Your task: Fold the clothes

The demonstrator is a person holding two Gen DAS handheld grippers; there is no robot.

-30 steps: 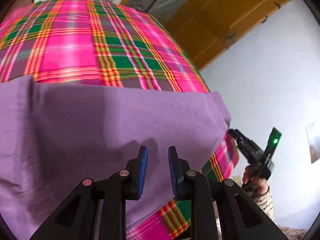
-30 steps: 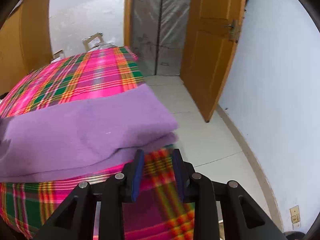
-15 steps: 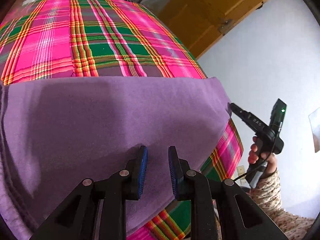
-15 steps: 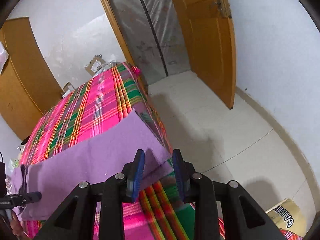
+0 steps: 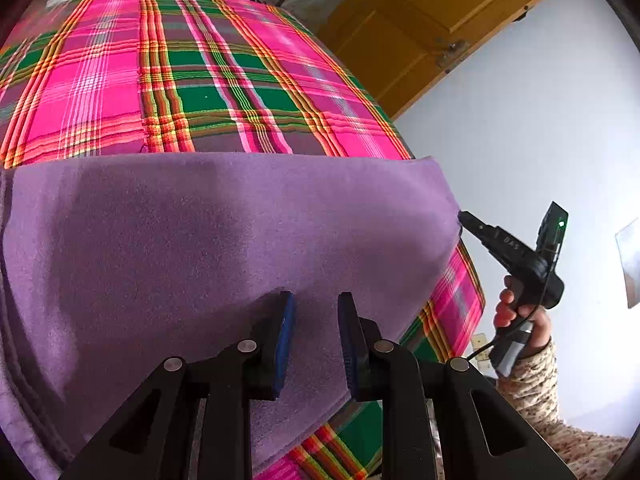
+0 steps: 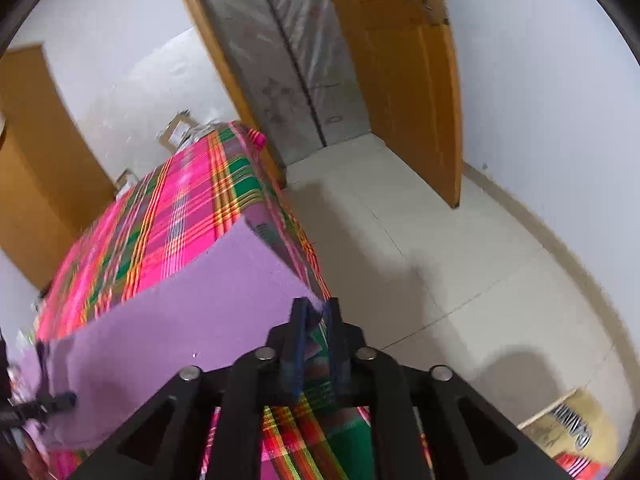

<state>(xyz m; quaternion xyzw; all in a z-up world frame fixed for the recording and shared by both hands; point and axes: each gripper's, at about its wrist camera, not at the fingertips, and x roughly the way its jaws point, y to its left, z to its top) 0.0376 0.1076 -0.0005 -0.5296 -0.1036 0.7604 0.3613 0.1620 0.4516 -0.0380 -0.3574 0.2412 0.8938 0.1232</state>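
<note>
Here, a folded purple cloth (image 5: 224,248) is lying across the near part of a surface covered by a pink and green plaid cover (image 5: 208,84); whether a bed or a counter sits beneath cannot be told. In the left wrist view the left tongs (image 5: 314,340) are hovering open over the cloth's near edge at 6 o'clock, their blue pads (image 5: 285,344) standing apart with nothing between them. At 3 o'clock the right tongs (image 5: 464,218) are reaching to the cloth's right corner, a hand (image 5: 520,316) in a speckled sleeve (image 5: 536,392) gripping the handle. In the right wrist view the right tongs (image 6: 314,320) are standing nearly closed around that corner of the cloth (image 6: 200,320), though a firm pinch cannot be told through the blur. The cover's right edge is dropping toward a pale tiled floor (image 6: 440,248), which is lying bare from 1 to 4 o'clock up to the wooden door (image 6: 412,76).
</note>
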